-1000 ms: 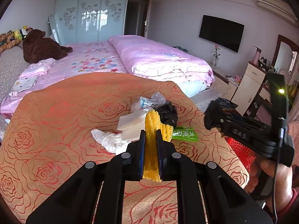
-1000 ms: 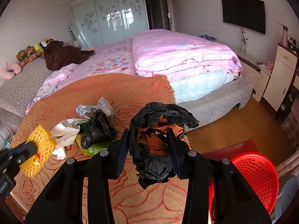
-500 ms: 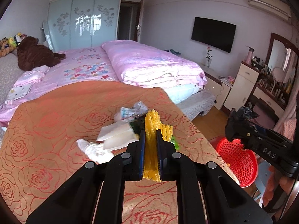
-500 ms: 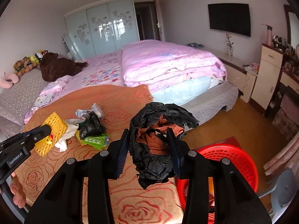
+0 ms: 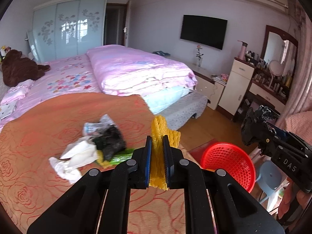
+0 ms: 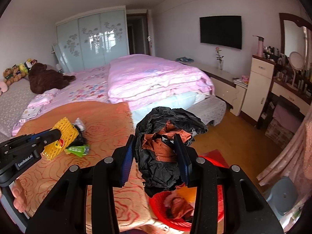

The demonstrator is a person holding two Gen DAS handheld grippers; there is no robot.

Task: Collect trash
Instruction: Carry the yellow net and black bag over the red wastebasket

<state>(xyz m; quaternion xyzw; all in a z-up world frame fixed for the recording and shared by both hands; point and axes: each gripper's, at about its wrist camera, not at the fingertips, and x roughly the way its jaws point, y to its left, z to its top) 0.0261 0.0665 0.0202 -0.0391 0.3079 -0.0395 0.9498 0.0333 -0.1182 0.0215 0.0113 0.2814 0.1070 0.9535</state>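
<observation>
Basket (image 5: 228,159) nearer; rags (image 6: 175,204) inside, right view.

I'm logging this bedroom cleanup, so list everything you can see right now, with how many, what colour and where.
yellow foam net: 1, yellow, clamped in the left tool
crumpled black paper: 1, black with brown inside, gripped in the right tool above the basket
red basket: 1, red mesh, on the floor beside the orange blanket
trash pile: 1 heap, white, black, green and printed pieces, on the orange blanket
orange blanket: 1, orange with red roses, in the foreground
pink duvet: 1, pink, folded on the bed
brown plush toy: 1, brown, at the head of the bed
television: 1, black, on the wall
left tool: 1, black with blue pads, shut
right tool: 1, black with blue pads, shut on the paper
</observation>
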